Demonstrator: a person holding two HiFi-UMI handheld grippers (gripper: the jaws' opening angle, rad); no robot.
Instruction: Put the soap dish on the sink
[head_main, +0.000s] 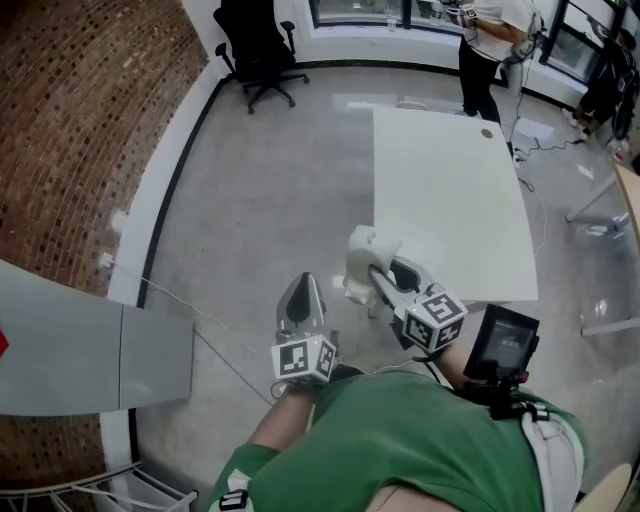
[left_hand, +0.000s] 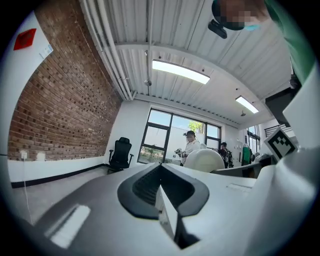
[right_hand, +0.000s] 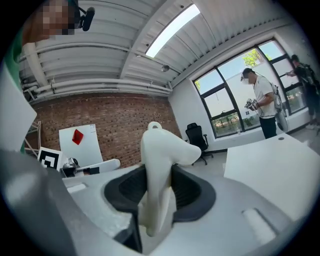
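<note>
The white soap dish (head_main: 364, 261) stands on edge between the jaws of my right gripper (head_main: 377, 279), which is shut on it above the grey floor, just off the near corner of the white table. In the right gripper view the soap dish (right_hand: 161, 158) rises out of the dark pads of that gripper (right_hand: 156, 196) and hides the gap. My left gripper (head_main: 302, 293) hangs beside it on the left, jaws together and empty. In the left gripper view the left gripper (left_hand: 163, 194) shows its pads meeting with nothing between. No sink is in view.
A white table (head_main: 452, 200) stands ahead on the right. A brick wall (head_main: 70, 130) and a grey panel (head_main: 85, 350) run along the left. At the far end are a black office chair (head_main: 256, 48) and a standing person (head_main: 486, 45). A cable (head_main: 180, 305) crosses the floor.
</note>
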